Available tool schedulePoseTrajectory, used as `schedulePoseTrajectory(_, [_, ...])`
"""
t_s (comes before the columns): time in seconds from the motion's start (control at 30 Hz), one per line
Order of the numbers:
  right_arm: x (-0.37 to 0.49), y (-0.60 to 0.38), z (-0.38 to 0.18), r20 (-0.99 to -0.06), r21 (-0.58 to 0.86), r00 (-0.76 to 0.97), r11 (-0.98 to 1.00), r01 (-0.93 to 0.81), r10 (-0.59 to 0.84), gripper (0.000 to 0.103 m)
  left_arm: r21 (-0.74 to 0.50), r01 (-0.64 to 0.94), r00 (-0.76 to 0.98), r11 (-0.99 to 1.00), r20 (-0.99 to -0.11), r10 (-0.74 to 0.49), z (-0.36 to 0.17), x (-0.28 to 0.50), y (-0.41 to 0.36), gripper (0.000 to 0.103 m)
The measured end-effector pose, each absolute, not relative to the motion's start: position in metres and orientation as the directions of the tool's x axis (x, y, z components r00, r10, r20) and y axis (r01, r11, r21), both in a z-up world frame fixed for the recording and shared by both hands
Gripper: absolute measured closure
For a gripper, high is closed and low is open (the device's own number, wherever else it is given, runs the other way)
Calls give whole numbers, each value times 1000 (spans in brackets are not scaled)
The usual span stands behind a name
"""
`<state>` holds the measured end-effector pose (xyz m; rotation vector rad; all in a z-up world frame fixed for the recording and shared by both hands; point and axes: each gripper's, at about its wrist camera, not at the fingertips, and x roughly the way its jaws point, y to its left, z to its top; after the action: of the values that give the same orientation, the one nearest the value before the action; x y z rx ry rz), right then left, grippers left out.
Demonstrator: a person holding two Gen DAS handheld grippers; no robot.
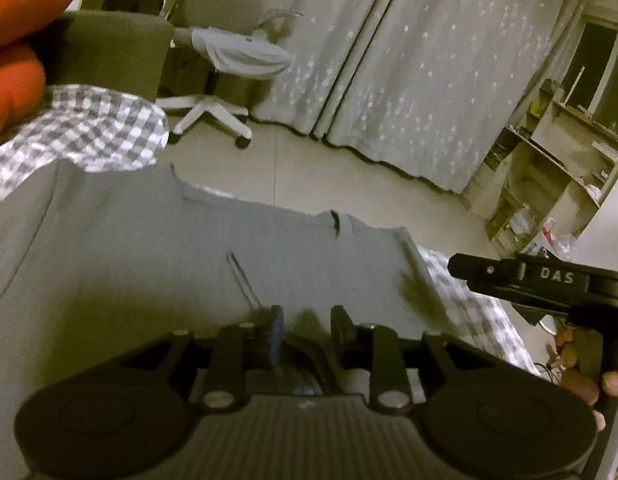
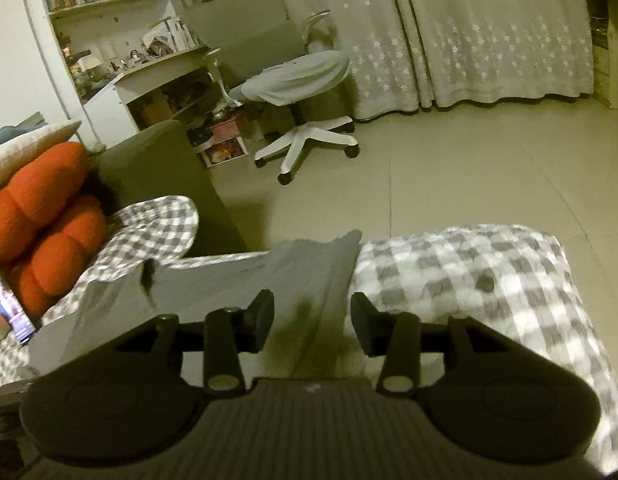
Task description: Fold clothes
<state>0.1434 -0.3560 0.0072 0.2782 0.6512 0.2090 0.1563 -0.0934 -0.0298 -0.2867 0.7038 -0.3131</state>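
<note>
A grey garment with dark belt loops lies spread flat on a grey-and-white checked sheet. My left gripper hovers low over its near part, open, with only cloth and shadow showing in the gap. In the right wrist view, my right gripper is open above the garment's right edge, where it meets the checked sheet. From the left wrist view, the right gripper shows side-on at the right, held by a hand.
Orange cushions sit at the left against an olive upholstered block. Beyond the bed edge are pale floor tiles, a white swivel chair draped with cloth, starred curtains and cluttered shelves.
</note>
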Motion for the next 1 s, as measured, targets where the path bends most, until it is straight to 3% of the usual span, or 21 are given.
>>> schedulePoseTrajectory(0.6, [60,-337,25,-570,321,774,942,-97,274,56,-365,178,665,914,-640,-385,-16,92,-99,74])
schedulePoseTrajectory(1.0, [-5,-329,29,-552,350,782,932,-99,290,56,-415,261,617,872,-623,-481,-21,43,-102,79])
